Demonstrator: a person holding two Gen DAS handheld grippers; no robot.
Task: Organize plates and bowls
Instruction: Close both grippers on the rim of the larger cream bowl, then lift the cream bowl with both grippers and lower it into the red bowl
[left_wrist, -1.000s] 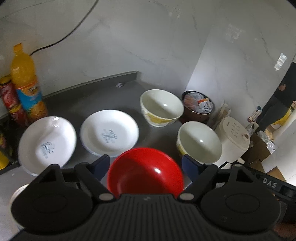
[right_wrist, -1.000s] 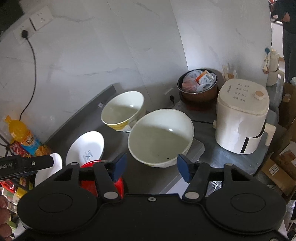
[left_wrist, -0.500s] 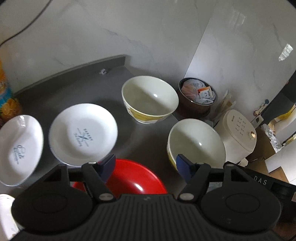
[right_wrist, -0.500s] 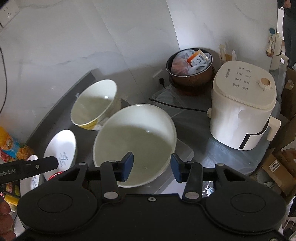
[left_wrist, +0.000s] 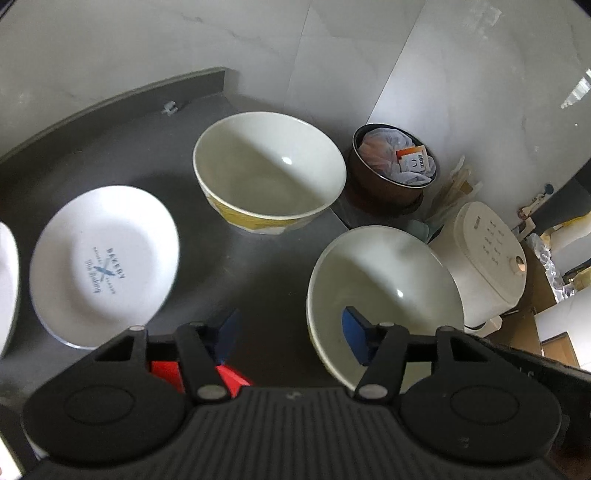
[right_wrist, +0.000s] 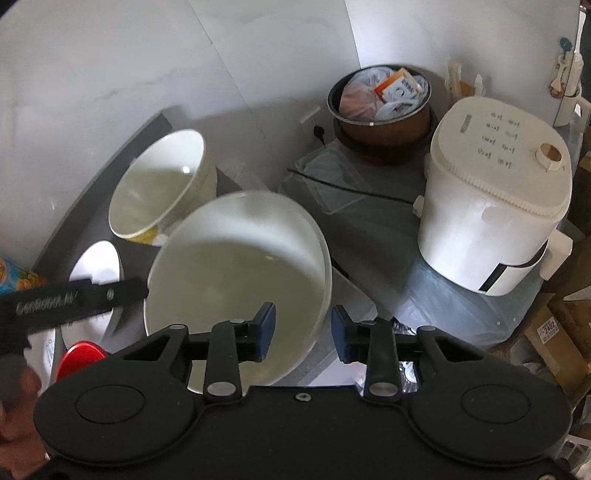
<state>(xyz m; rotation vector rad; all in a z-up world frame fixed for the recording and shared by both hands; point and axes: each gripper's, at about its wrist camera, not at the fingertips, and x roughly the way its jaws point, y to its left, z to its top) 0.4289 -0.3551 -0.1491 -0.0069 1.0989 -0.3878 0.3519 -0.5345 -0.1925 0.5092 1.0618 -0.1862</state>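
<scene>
Both tools dropped in closer. Right tool (right_wrist: 302, 328) jaws narrowing around right rim of near cream bowl (right_wrist: 236, 280) at surface's right edge, not pinching yet. Left tool (left_wrist: 291, 334) closing too, straddling left rim, half spread. Two-handed lift likely next, lol.

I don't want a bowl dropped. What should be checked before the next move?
1. Rim of near bowl inside right gripper: ok; jaws have just been closing, not gripping yet.
2. Its other side inside left gripper: ok; likewise closing, not gripping.
3. Contents of near bowl: empty, ok.
4. Is far bowl upright, empty: ok.
5. Is red bowl clear of left gripper: cannot tell, mostly hidden.
</scene>
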